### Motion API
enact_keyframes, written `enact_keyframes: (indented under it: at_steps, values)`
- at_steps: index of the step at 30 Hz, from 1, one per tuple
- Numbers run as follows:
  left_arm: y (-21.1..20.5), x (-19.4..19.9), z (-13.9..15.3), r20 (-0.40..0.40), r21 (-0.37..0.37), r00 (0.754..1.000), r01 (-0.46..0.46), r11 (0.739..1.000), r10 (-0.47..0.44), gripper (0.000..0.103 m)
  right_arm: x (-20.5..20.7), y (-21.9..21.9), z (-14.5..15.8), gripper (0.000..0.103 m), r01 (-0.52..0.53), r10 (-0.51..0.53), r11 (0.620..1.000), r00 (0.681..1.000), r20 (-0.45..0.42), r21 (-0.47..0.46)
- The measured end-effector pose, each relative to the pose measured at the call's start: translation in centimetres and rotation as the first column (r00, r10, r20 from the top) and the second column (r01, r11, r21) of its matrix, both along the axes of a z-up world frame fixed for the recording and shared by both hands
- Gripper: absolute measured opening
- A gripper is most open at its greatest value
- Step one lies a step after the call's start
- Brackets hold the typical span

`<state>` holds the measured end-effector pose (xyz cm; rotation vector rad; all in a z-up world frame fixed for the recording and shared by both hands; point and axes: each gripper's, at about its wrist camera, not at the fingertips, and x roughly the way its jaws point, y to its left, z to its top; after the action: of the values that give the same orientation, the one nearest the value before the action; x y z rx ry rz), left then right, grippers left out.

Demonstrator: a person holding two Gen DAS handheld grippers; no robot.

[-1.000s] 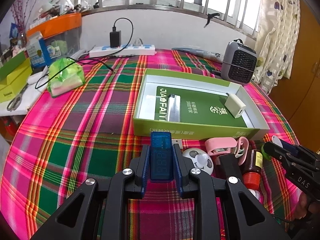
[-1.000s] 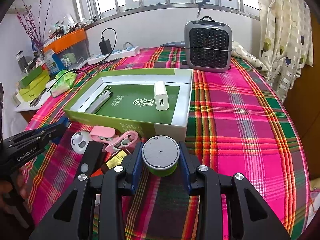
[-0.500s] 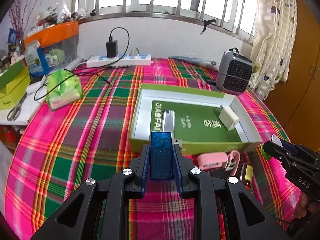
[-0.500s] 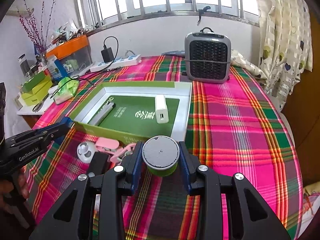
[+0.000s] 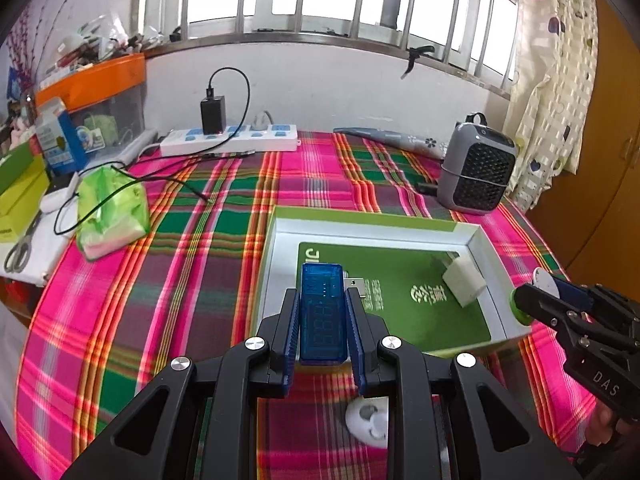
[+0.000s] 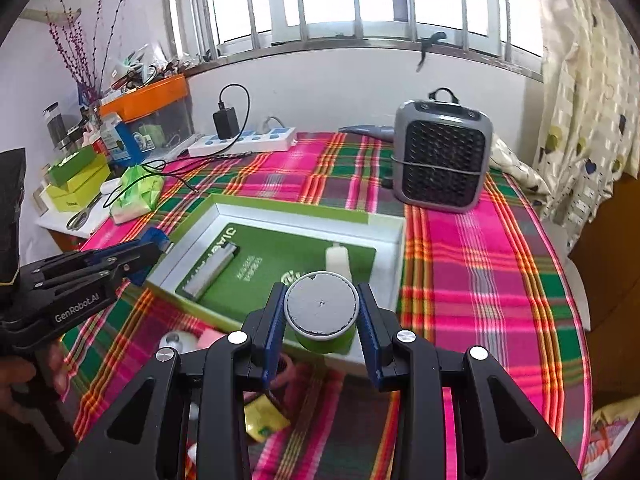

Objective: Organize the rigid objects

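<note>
My left gripper [image 5: 322, 312] is shut on a blue USB meter [image 5: 323, 316] with a metal plug, held above the near left corner of the green box [image 5: 276, 264]. My right gripper [image 6: 320, 312] is shut on a green round container with a grey lid [image 6: 320, 307], above the box's near edge [image 6: 394, 276]. Inside the box lie a silver bar [image 6: 210, 270] and a white charger cube [image 5: 464, 284]. In the left wrist view the right gripper [image 5: 532, 304] enters from the right; in the right wrist view the left gripper [image 6: 154, 246] comes in from the left.
On the plaid cloth below the grippers lie a white round toy [image 5: 368, 420], a pink item [image 6: 210, 338] and a yellow-labelled bottle [image 6: 264, 420]. A grey heater [image 6: 440, 160] stands behind the box. A power strip [image 5: 232, 140], a green bag [image 5: 108, 212] and boxes sit far left.
Both grippers have risen and moved forward with their objects, from over the loose items in front of the box to above its near edge. The grips are unchanged.
</note>
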<state>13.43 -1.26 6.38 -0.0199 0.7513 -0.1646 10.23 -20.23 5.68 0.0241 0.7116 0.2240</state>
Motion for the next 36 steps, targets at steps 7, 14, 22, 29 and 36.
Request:
enact_keyframes:
  at_steps: [7,14,22,29,36]
  values:
    - [0.0,2.4,-0.2,-0.009,-0.002,1.000,-0.006,1.000,0.006,0.021,2.8,1.0,-0.3,0.035,-0.033,0.032,0.999,0.999,-0.025,-0.007]
    - [-0.1,5.2,-1.1,-0.026,0.015,1.000,-0.013,1.000,0.013,0.021,5.3,2.0,-1.0,0.035,-0.054,0.054,0.998,0.997,-0.051,-0.016]
    - [-0.4,7.3,-2.5,-0.065,0.011,0.998,-0.012,1.000,0.013,0.021,7.7,2.7,-2.0,0.035,-0.078,0.077,0.997,0.994,-0.083,-0.013]
    - [-0.8,8.2,-3.1,-0.069,0.021,0.998,0.000,1.000,0.002,0.021,8.7,3.0,-3.1,0.035,-0.095,0.094,0.995,0.990,-0.108,-0.008]
    - [-1.0,8.8,-3.8,-0.085,0.021,0.996,0.003,1.000,-0.001,0.021,9.2,3.2,-3.8,0.035,-0.102,0.100,0.995,0.988,-0.120,-0.016]
